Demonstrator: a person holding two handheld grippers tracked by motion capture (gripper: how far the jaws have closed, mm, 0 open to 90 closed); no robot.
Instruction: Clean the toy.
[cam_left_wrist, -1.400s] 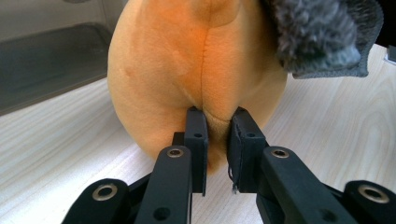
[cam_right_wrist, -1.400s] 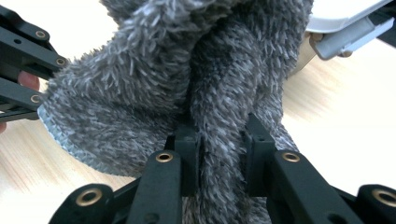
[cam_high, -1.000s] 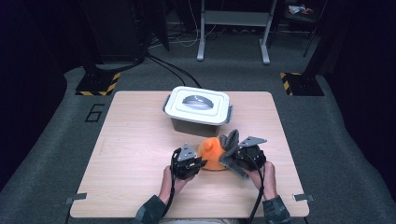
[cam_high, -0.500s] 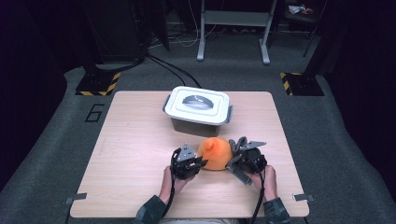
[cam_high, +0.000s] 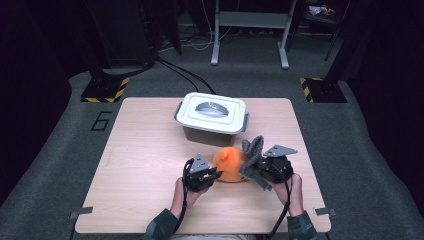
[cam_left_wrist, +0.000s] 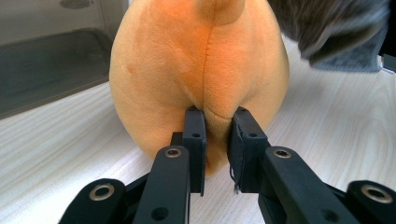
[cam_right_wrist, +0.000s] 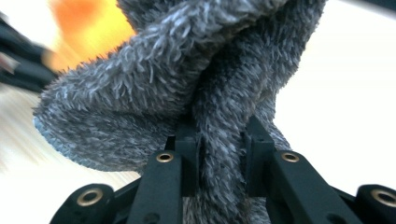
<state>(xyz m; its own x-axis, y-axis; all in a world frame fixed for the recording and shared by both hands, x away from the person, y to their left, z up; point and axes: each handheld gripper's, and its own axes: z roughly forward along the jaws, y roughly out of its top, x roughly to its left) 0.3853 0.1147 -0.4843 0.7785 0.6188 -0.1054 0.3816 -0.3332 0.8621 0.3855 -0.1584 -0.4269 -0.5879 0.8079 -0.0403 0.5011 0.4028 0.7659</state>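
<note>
On table, one orange plush in left claw, one grey cloth in right claw

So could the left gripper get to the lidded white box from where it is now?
Probably not right away. The left gripper is shut on the orange plush, which lies between it and the white box. It would have to let go and go round or over the plush first.

Both forearms reach in side by side from the near edge. The left gripper lies low, its jaws pinched nearly together. The right gripper tilts upward, jaws clamped narrowly.
</note>
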